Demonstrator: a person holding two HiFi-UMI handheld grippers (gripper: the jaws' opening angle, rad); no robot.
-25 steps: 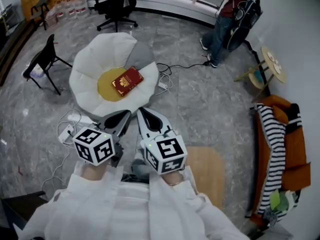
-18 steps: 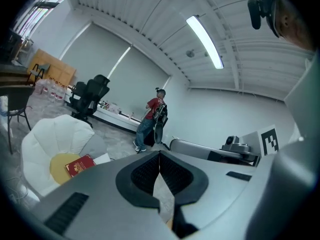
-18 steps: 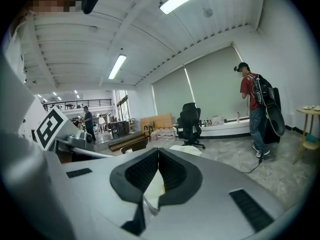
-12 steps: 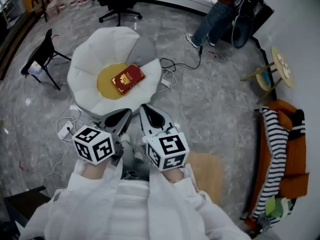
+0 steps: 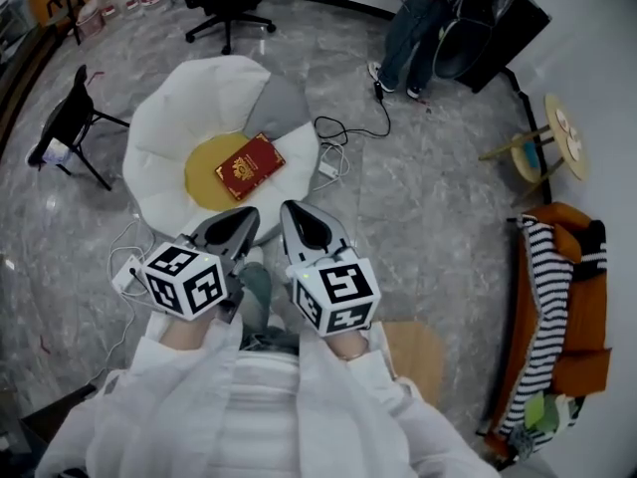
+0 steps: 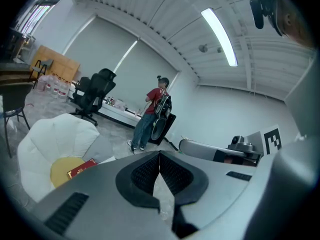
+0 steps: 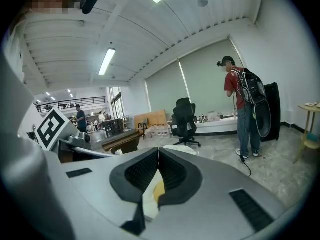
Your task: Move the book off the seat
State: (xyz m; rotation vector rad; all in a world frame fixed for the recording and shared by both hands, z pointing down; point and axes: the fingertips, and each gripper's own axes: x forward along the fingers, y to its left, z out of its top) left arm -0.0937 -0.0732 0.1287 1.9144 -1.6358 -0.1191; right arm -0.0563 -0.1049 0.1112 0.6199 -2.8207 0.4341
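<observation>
Holding the left gripper point(image 5: 239, 225) and right gripper point(image 5: 297, 217) side by side, fingers of both closed tight on nothing. Just beyond, at twelve o'clock from the left and eleven from the right: the book point(image 5: 250, 165), flat on the yellow middle of the seat point(image 5: 167, 135), long axis eight-to-two. Left probably better lined up. Nearer the book than a second ago.

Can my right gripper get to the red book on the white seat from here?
Probably yes. The red book lies flat and uncovered on the yellow cushion of the white seat, with nothing between it and the right gripper. But the jaws are shut and would have to open first.
</observation>
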